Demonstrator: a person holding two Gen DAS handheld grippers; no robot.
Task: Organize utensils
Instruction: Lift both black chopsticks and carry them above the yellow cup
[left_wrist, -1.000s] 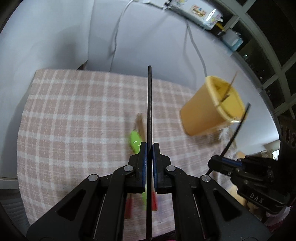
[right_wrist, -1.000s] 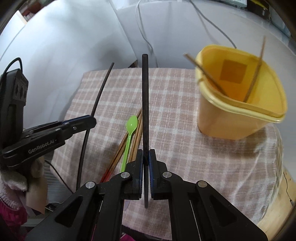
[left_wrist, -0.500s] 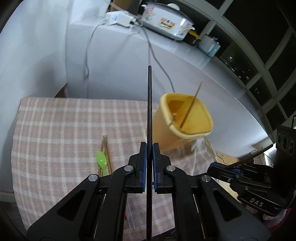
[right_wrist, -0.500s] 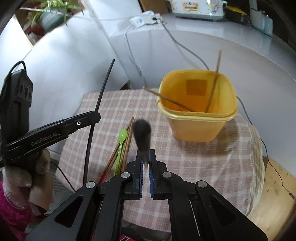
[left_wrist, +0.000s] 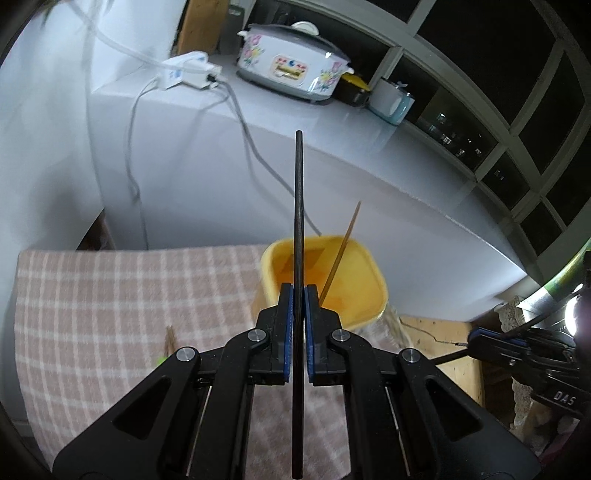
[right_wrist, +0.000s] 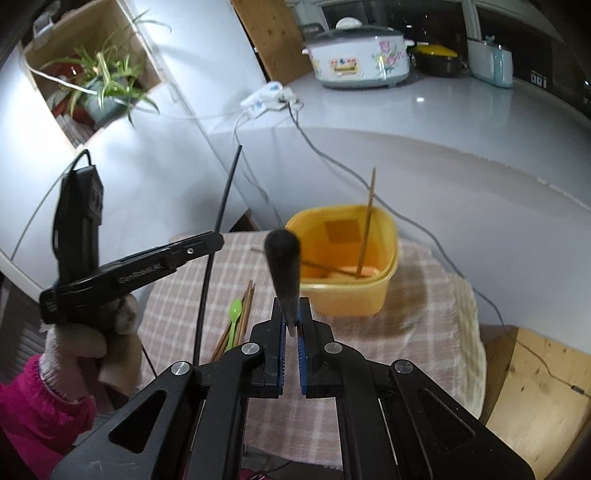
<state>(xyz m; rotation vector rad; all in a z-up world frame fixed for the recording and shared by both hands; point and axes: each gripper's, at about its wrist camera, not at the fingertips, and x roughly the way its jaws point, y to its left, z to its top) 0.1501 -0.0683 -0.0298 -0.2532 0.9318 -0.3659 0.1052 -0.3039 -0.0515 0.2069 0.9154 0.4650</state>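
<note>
Above the yellow tub (left_wrist: 373, 291), each gripper, left (left_wrist: 298, 295) and right (right_wrist: 291, 314), clenches a black chopstick (left_wrist: 300, 206).

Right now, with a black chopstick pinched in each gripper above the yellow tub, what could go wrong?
1. The left gripper holds its black chopstick partway along, so a long end sticks out; it could catch the yellow tub rim.
2. The right gripper grips its chopstick near one end only; it may pivot or slip.
3. The wooden chopsticks leaning in the tub could get knocked out.
</note>
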